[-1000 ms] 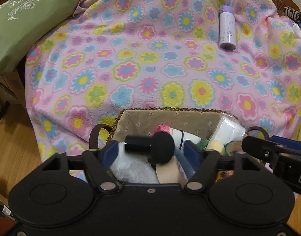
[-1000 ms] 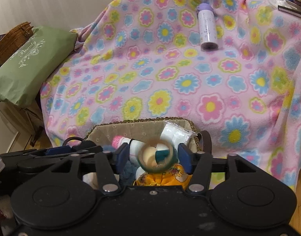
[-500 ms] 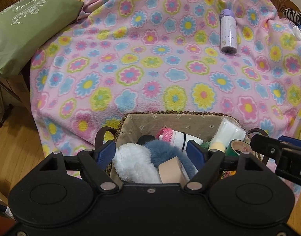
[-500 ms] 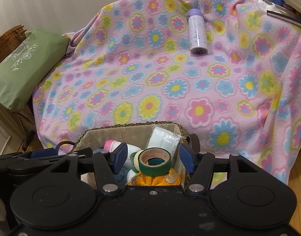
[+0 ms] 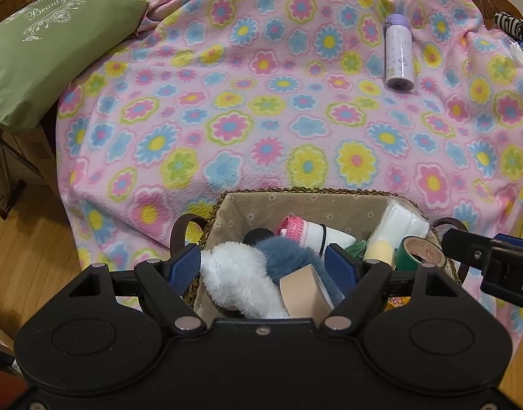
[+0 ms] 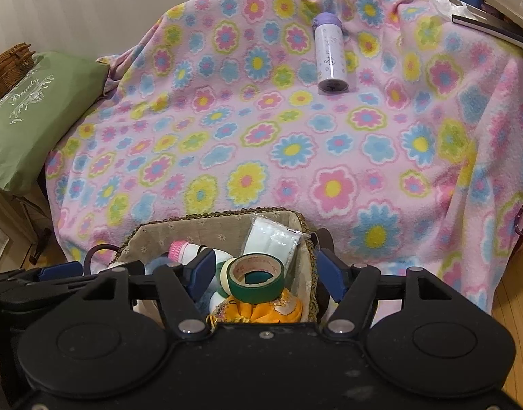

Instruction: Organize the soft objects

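A woven basket [image 5: 295, 192] with beige lining stands at the near edge of a flowered pink blanket [image 5: 261, 102]. In it lie a white fluffy ball [image 5: 234, 273], a blue fluffy ball [image 5: 288, 253], a beige tape roll [image 5: 304, 290], a pink-capped white bottle [image 5: 309, 232], a tissue pack [image 5: 401, 220] and a green tape roll [image 6: 256, 275] on an orange cloth [image 6: 261, 309]. My left gripper [image 5: 261, 266] hangs open over the fluffy balls, touching nothing. My right gripper [image 6: 266, 273] is opening; the green roll lies between its pads, clear of both.
A purple-capped white bottle [image 5: 398, 56] lies on the blanket at the far right. A green pillow [image 5: 46, 51] rests on a wicker piece at the left. Books and small items [image 6: 493, 17] sit at the far right corner. Wooden floor [image 5: 22, 239] shows at the left.
The left gripper let go of a black round-headed object, which dropped into the basket. The right gripper released the green tape roll onto the orange cloth. Both jaws widened.
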`<state>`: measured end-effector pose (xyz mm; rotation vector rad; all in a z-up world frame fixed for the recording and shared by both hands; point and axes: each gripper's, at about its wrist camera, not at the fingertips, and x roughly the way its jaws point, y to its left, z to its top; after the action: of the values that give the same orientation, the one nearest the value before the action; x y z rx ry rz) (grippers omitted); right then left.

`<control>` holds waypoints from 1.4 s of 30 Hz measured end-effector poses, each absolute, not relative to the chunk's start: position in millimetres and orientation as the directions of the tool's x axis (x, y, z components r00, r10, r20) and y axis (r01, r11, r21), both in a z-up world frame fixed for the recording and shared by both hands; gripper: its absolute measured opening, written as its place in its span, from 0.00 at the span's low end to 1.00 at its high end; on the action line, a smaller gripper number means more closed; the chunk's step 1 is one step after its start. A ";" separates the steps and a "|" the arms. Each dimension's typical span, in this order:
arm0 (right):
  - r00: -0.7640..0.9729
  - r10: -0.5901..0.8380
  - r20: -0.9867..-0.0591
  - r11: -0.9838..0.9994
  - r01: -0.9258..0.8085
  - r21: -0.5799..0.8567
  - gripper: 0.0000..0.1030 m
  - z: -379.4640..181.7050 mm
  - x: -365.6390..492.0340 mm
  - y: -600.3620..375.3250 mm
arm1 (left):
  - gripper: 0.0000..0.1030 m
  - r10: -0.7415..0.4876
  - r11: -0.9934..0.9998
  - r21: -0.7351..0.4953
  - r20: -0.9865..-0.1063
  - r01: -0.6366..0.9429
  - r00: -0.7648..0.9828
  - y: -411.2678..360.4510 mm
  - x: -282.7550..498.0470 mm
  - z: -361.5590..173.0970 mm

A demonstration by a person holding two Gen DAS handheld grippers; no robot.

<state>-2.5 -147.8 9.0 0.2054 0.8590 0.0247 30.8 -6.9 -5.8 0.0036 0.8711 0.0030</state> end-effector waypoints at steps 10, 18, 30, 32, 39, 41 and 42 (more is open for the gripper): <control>0.640 0.107 -0.761 0.979 0.067 0.194 0.67 6.3 -1.2 -148.5 | 0.74 0.004 1.000 0.005 -0.765 0.001 0.644 -7.6 29.6 -6.1; 0.635 0.111 -0.764 0.978 0.068 0.198 0.69 5.1 -1.1 -149.6 | 0.74 0.005 1.000 0.005 -0.770 -0.003 0.637 -8.3 29.2 -6.9; 0.627 0.117 -0.770 0.977 0.066 0.203 0.69 2.2 -1.2 -149.8 | 0.74 0.002 1.000 0.002 -0.779 -0.001 0.627 -8.7 30.7 -8.1; 0.625 0.119 -0.771 0.977 0.066 0.204 0.69 1.6 -1.1 -149.7 | 0.74 0.002 1.000 0.002 -0.780 0.000 0.626 -8.7 31.0 -8.3; 0.624 0.120 -0.772 0.977 0.064 0.204 0.70 1.5 -0.4 -150.0 | 0.74 0.000 1.000 0.002 -0.783 0.003 0.622 -9.0 31.3 -9.2; 0.624 0.120 -0.772 0.977 0.065 0.205 0.70 1.6 -0.5 -149.9 | 0.74 -0.001 1.000 0.002 -0.783 0.003 0.622 -9.0 31.4 -9.3; 0.624 0.120 -0.772 0.977 0.065 0.205 0.70 1.6 -0.5 -149.9 | 0.74 -0.001 1.000 0.002 -0.783 0.004 0.622 -9.1 31.4 -9.2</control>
<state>-0.5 -149.9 1.6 0.2218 0.8983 0.0319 31.4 -9.1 -9.2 0.0033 0.8997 -0.0029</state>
